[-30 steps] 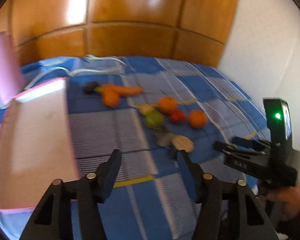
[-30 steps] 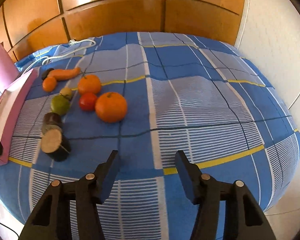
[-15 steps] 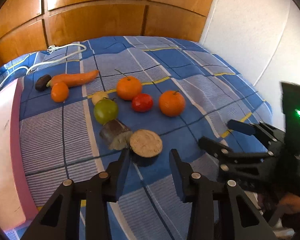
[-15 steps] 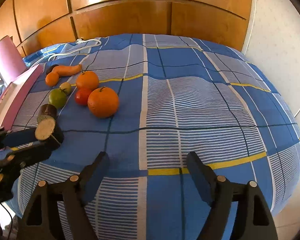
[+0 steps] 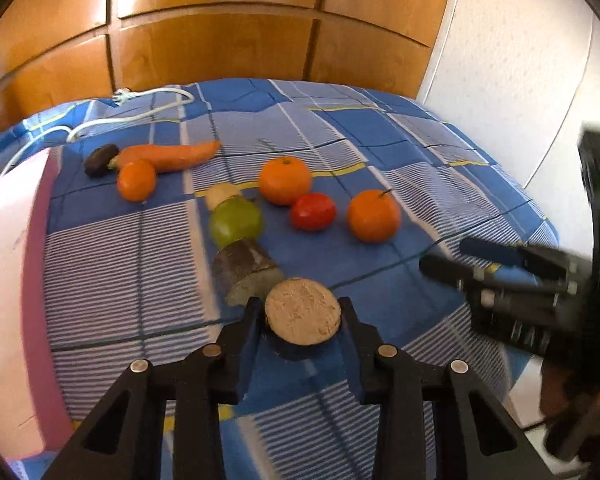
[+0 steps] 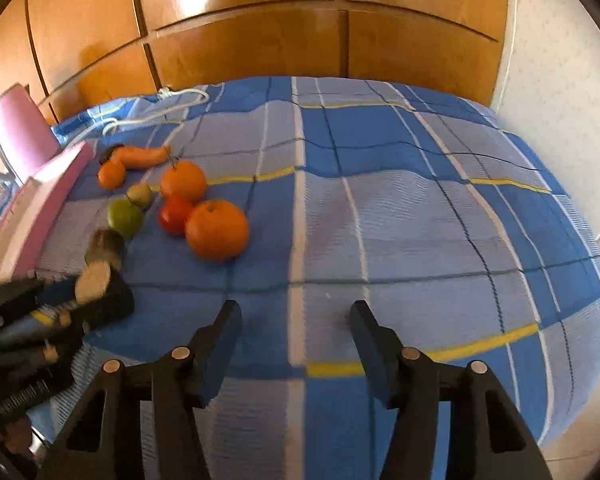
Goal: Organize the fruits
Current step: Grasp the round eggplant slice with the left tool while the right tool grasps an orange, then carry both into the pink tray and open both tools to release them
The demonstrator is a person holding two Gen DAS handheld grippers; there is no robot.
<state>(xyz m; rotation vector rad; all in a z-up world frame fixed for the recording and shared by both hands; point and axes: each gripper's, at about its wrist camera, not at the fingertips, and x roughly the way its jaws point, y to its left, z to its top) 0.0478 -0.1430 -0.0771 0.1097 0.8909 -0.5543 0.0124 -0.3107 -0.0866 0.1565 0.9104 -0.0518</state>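
Fruits and vegetables lie on a blue checked bedspread [image 5: 380, 128]. My left gripper [image 5: 302, 316] is open, its jaws on either side of a cut dark eggplant piece [image 5: 302, 316] with a pale round face; whether the fingers touch it I cannot tell. A second eggplant piece [image 5: 244, 268] lies just behind it. Beyond are a green apple [image 5: 236, 220], a red tomato [image 5: 313, 211], two oranges [image 5: 374, 216] [image 5: 285, 180], a small orange [image 5: 136, 180] and a carrot [image 5: 168, 156]. My right gripper [image 6: 296, 316] is open and empty over bare bedspread, right of the nearest orange [image 6: 217, 230].
A pink tray or box [image 5: 8, 280] lies along the left edge of the bed. A white cable [image 5: 140, 116] runs across the far left. Wooden wardrobe doors [image 5: 220, 40] stand behind, and a white wall [image 5: 520, 60] at right. A pink chair back [image 6: 18, 132] shows at far left.
My left gripper swung right from the pink tray and moved forward until its jaws came around the cut eggplant piece. My right gripper shifted slightly and stayed open.
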